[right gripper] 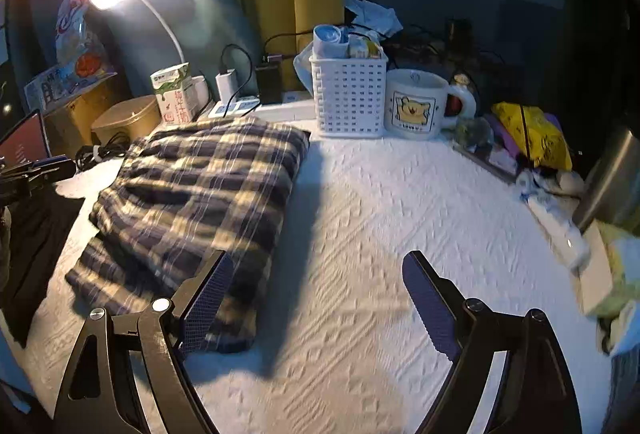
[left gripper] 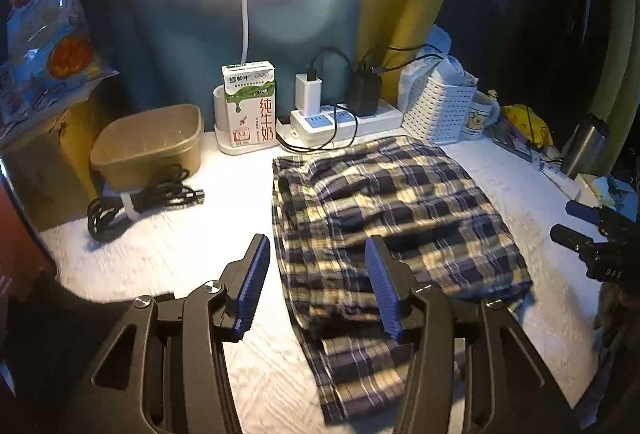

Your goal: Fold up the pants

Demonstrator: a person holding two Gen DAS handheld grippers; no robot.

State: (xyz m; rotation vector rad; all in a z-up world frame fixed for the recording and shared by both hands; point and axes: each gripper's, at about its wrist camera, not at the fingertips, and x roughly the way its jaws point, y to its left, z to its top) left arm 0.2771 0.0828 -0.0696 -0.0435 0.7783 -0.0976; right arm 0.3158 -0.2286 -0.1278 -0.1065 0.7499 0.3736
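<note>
The plaid navy-and-cream pants (left gripper: 384,210) lie folded in a thick stack on the white textured table cover (left gripper: 160,258); they also show in the right wrist view (right gripper: 200,194). My left gripper (left gripper: 318,266) is open and empty, hovering over the near left edge of the stack. My right gripper (right gripper: 316,286) is open and empty, just right of the stack above the bare cover (right gripper: 380,214). The right gripper also shows at the right edge of the left wrist view (left gripper: 576,222). The left gripper shows at the left edge of the right wrist view (right gripper: 36,170).
Behind the pants stand a milk carton (left gripper: 250,104), a power strip with chargers (left gripper: 344,114), a white perforated basket (right gripper: 349,96) and a bear mug (right gripper: 416,104). A brown lidded box (left gripper: 148,144) and a coiled black cable (left gripper: 140,200) lie at left. Clutter and a steel cup (right gripper: 612,182) sit at right.
</note>
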